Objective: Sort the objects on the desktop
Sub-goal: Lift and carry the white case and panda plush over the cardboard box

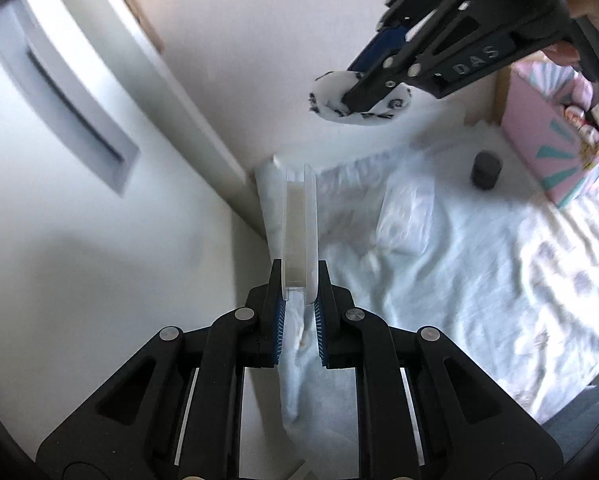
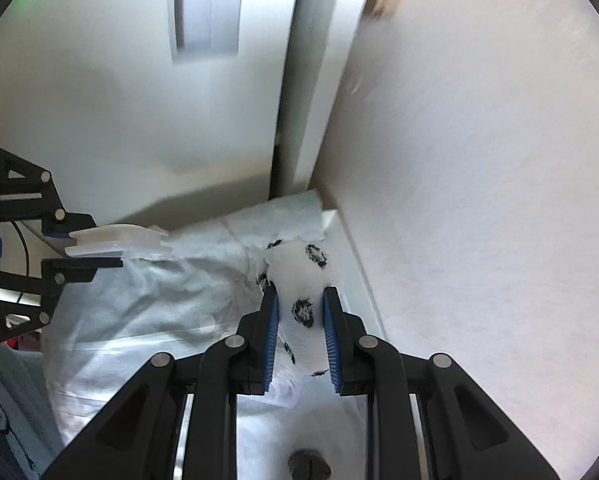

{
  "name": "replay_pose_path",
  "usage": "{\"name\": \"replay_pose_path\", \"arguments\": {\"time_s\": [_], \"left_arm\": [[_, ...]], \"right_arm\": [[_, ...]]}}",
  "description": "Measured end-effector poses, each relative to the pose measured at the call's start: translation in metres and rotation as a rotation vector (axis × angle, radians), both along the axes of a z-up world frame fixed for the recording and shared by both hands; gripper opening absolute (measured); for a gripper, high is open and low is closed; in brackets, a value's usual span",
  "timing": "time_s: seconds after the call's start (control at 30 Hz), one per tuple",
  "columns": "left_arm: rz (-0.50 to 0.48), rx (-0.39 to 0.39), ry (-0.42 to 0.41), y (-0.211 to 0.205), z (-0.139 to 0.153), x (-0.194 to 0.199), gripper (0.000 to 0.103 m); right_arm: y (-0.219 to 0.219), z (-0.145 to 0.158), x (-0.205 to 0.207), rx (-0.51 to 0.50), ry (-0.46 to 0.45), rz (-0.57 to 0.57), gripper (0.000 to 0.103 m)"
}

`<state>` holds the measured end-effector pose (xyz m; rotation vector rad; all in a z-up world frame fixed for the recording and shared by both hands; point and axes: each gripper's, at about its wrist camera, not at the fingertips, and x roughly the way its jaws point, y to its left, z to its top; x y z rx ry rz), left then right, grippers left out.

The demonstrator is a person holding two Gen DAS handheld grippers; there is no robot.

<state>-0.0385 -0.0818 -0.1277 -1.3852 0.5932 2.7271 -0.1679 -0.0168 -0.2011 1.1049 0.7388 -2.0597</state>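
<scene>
My left gripper [image 1: 299, 280] is shut on a clear plastic spool [image 1: 299, 232], held edge-up above the light blue cloth [image 1: 459, 280]. In the right wrist view the same gripper [image 2: 95, 248] and spool [image 2: 115, 244] show at the left. My right gripper [image 2: 297, 300] is shut on a white fluffy item with black spots [image 2: 299, 280], held in the air near the wall corner. In the left wrist view the right gripper [image 1: 351, 98] and the fluffy item [image 1: 331, 96] hang at the upper right.
A clear plastic packet [image 1: 407, 216] and a small dark cylinder [image 1: 486, 170] lie on the cloth. A pink box [image 1: 547, 140] with items stands at the far right. White walls and a cabinet [image 1: 59, 92] close the left and back. A dark object [image 2: 309, 462] lies below.
</scene>
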Motion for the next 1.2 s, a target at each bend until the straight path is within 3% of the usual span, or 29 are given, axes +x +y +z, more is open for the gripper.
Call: {"name": "replay_pose_path", "arguments": {"time_s": [0.07, 0.2, 0.23, 0.27, 0.53, 0.73, 1.0, 1.2], "left_arm": [[-0.027, 0.012, 0.007, -0.004, 0.008, -0.023, 0.012], [-0.096, 0.006, 0.053, 0.017, 0.053, -0.014, 0.012], [-0.119, 0.004, 0.063, 0.027, 0.065, -0.014, 0.012], [-0.133, 0.002, 0.071, 0.042, 0.055, -0.027, 0.012], [-0.312, 0.038, 0.128, 0.117, 0.107, -0.039, 0.012], [-0.43, 0.114, 0.098, 0.174, 0.124, -0.058, 0.012], [-0.596, 0.145, -0.015, 0.279, 0.092, -0.089, 0.012], [-0.629, 0.165, -0.156, 0.325, 0.044, -0.109, 0.012]], "right_arm": [[0.015, 0.021, 0.011, -0.014, 0.007, -0.025, 0.02], [0.045, 0.058, 0.026, -0.045, 0.028, -0.095, 0.02], [0.042, 0.031, 0.039, -0.047, 0.037, -0.111, 0.02], [0.053, 0.039, 0.045, -0.05, 0.043, -0.136, 0.02], [0.146, 0.075, 0.092, -0.081, 0.103, -0.342, 0.02], [0.236, 0.093, 0.13, -0.071, 0.112, -0.538, 0.02], [0.333, 0.054, 0.174, -0.091, 0.04, -0.782, 0.02], [0.37, 0.01, 0.185, -0.12, -0.046, -0.866, 0.02]]}}
